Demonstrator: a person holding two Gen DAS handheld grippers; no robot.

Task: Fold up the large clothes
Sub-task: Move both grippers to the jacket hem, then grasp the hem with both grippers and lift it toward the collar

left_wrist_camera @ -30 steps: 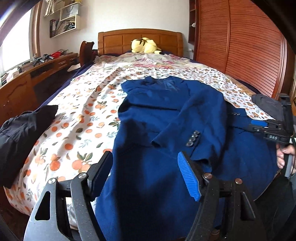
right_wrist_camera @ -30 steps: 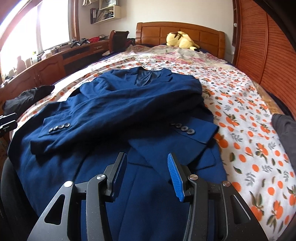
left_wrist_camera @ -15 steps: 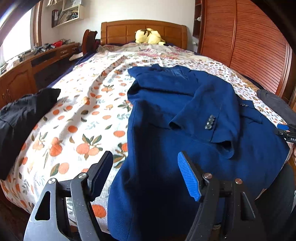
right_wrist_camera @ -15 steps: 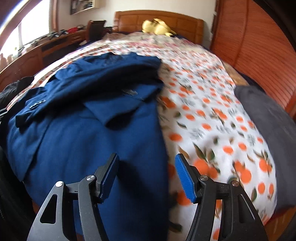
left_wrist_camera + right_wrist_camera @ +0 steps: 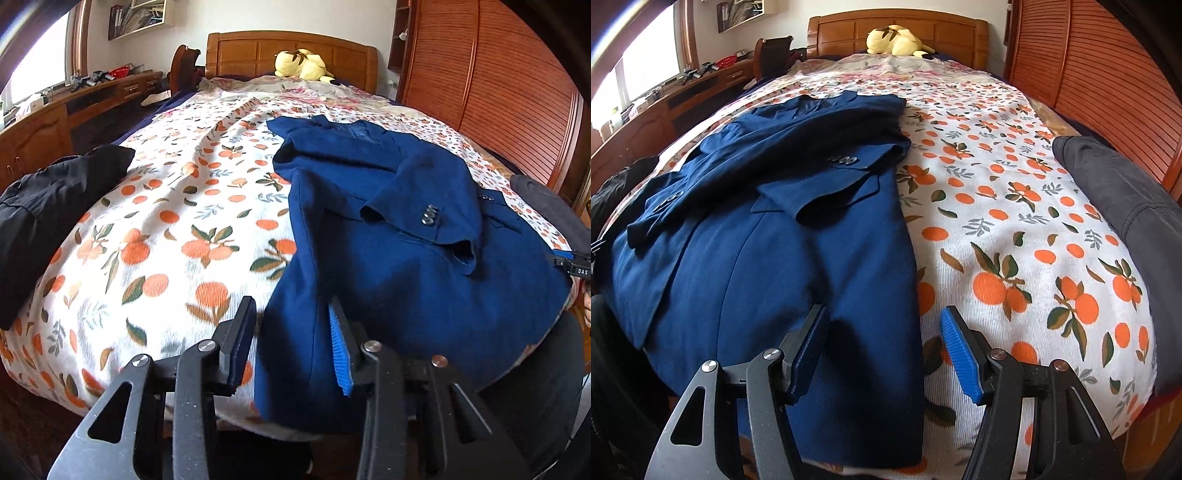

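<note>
Our two hand-held grippers: black frames, blue pads

We carry a left gripper (image 5: 291, 343) and a right gripper (image 5: 882, 350) of one build: matte black linkage arms with triangular cut-outs, each joint pinned by a round silver screw. On both, one finger wears a bright blue ribbed pad and the other a darker, navy-faced pad. At the far right edge of the left wrist view our right gripper's black body shows white letters "DAS" and a strip of blue.

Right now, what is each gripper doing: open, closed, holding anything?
Left gripper: jaws have just been closing around the blue jacket hem edge; grip not yet clear.
Right gripper: open, straddling the jacket's other hem corner, holding nothing.
</note>
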